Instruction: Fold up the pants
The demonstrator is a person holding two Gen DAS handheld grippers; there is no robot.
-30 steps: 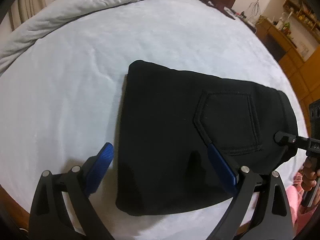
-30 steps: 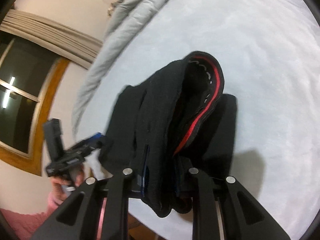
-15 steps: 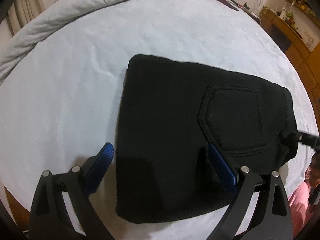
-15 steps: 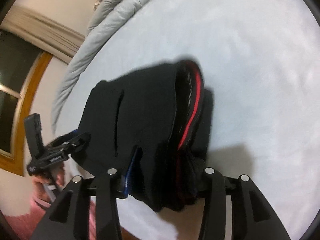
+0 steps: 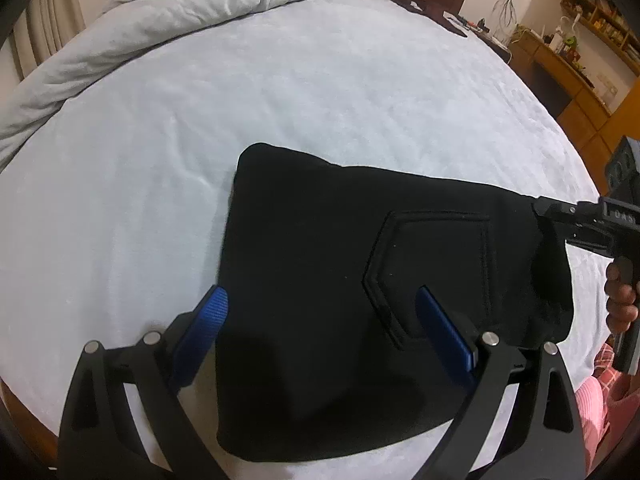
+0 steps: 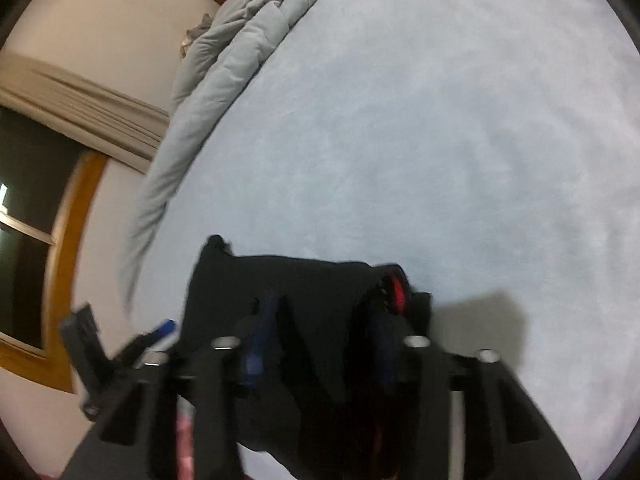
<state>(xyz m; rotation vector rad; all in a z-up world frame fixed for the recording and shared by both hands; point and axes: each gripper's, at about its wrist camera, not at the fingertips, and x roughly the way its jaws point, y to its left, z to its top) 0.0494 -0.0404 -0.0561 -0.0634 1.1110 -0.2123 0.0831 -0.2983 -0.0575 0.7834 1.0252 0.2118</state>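
Folded black pants lie on the bed; my left tongs hover spread above them, my right tongs, beside the waistband, look parted; smoothing comes next

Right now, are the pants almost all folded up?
Nearly. The black pants already lie as a compact folded bundle on the bed, back pocket facing up. The left gripper hovers open above them, holding nothing. The right gripper is at the waistband end; whether it grips is unclear. Probably only letting go and smoothing remain.
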